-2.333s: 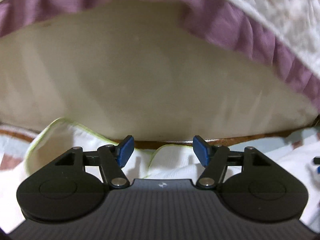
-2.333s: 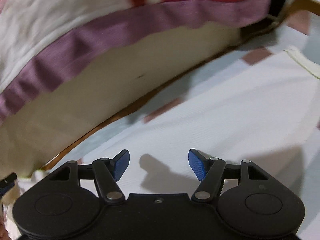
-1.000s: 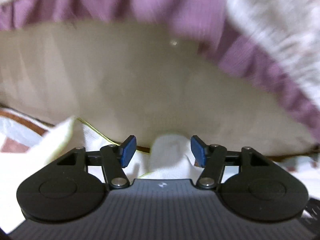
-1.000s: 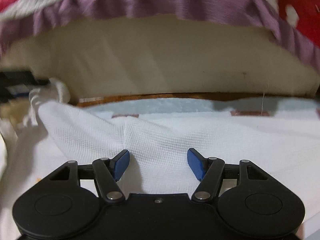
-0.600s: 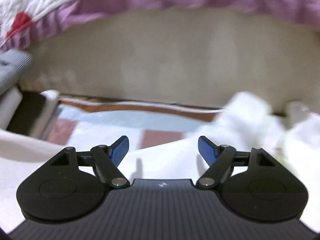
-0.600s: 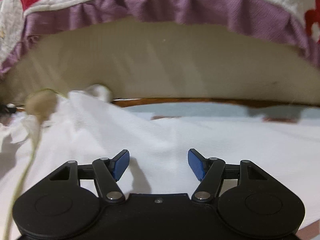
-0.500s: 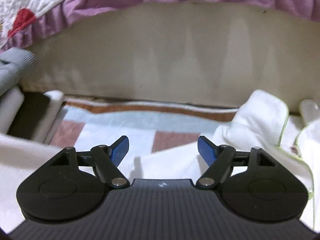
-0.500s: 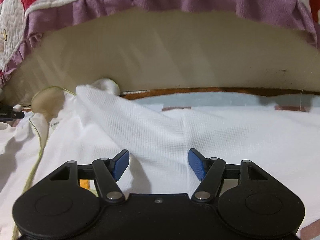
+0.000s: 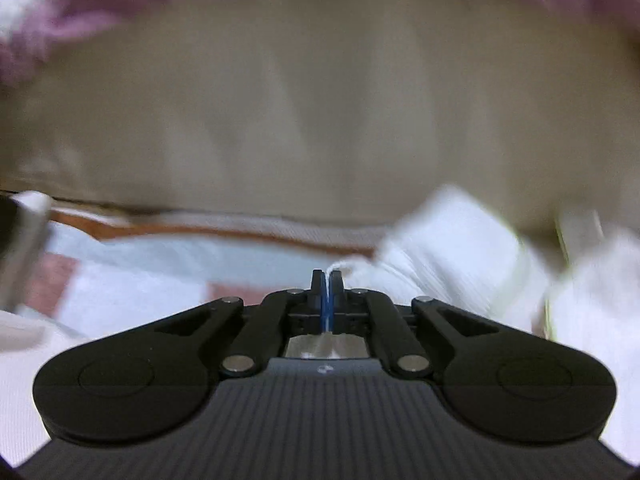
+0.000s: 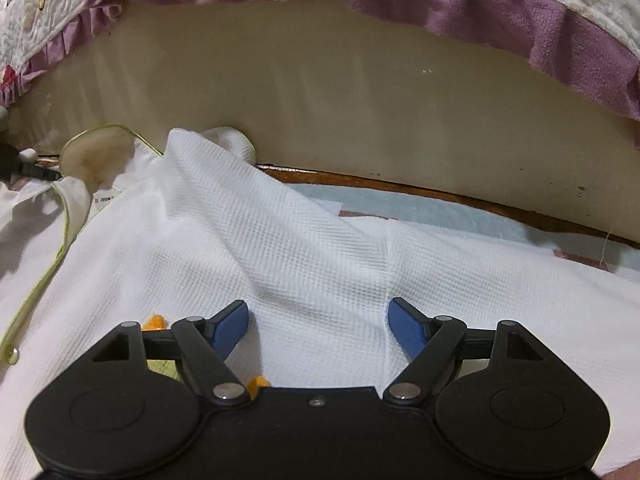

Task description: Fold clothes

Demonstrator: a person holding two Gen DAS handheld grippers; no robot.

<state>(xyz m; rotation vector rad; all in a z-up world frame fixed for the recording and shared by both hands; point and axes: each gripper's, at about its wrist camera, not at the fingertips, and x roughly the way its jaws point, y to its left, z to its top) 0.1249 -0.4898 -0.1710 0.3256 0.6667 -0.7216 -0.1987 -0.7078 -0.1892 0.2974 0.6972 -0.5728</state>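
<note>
In the blurred left wrist view, the left gripper (image 9: 327, 280) has its blue pads pressed together on a thin white edge of the white garment (image 9: 452, 248), which bunches up to the right in front of a beige mattress side (image 9: 320, 100), with a checked sheet (image 9: 160, 256) showing at the left. In the right wrist view, the right gripper (image 10: 318, 322) hovers with its jaws wide and opening, nothing pinched, over the same white waffle-weave garment (image 10: 280, 240), which lies spread on the near surface and rises in a fold toward the far left, where its lime-trimmed collar (image 10: 96, 152) rests against the mattress side (image 10: 340, 100) under a purple-frilled quilt (image 10: 500, 12).
</note>
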